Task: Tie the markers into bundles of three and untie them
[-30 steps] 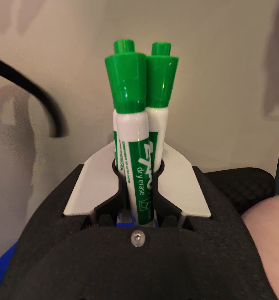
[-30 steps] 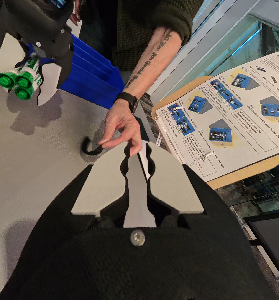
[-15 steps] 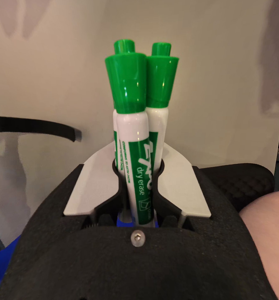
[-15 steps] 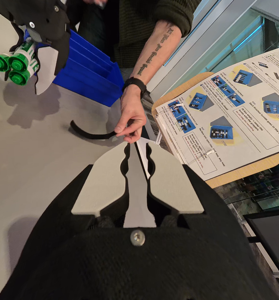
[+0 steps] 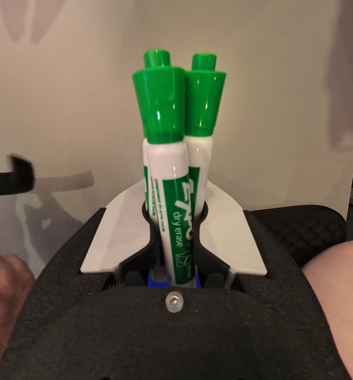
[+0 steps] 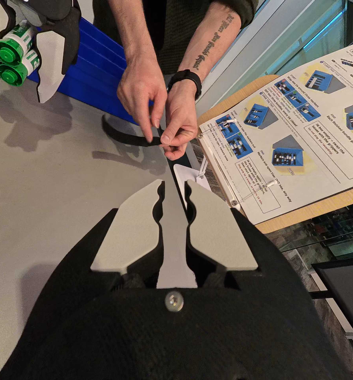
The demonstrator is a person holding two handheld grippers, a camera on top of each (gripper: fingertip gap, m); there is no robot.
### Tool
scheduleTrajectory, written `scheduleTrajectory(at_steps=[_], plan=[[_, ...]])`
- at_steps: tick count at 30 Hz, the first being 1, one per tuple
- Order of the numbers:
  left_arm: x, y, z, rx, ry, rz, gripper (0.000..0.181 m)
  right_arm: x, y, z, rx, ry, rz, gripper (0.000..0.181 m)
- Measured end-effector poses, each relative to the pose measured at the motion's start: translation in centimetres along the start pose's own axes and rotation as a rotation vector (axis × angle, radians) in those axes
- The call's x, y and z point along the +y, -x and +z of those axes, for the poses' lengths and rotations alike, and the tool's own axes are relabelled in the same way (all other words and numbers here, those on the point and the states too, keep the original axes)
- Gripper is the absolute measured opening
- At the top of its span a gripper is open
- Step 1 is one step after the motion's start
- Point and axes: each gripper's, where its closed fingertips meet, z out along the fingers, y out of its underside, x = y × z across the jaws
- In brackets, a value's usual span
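The left tool (image 5: 174,207) is clamped on three green-capped markers (image 5: 171,185), which stand side by side at the centre of the left wrist view, caps pointing away from the camera. In the right wrist view the same markers (image 6: 9,59) appear at the upper left of the frame, held above the grey surface (image 6: 48,185) in front of a blue bin (image 6: 97,67).

The right tool (image 6: 174,185) holds nothing. Its jaws stand slightly apart with a narrow gap, low in the frame and pointing at the surface edge.

Two bare hands occupy the upper centre of the right wrist view. One hand (image 6: 142,92) and the other hand (image 6: 179,123) pinch one end of a black tie strap (image 6: 128,137); its free end curves to the left above the surface. The strap (image 5: 9,178) also enters the left edge of the left wrist view, blurred. An instruction sheet (image 6: 294,144) on a wooden board lies at the right of the frame.

Task status, as judged:
- Done: three markers are gathered and gripped together.
- Not done: no strap is visible around the markers, so the bundle is not yet tied.
- Remaining: wrapping and closing the strap, then untying.
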Motion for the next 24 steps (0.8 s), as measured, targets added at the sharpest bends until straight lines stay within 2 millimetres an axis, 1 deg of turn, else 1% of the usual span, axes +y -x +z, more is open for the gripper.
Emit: scheduleTrajectory(at_steps=[24], plan=[[0.2, -0.1, 0.2, 0.016, 0.008, -0.011, 0.042, 1.1, 0.7, 0.8, -0.036, 0.041, 0.002, 0.018]])
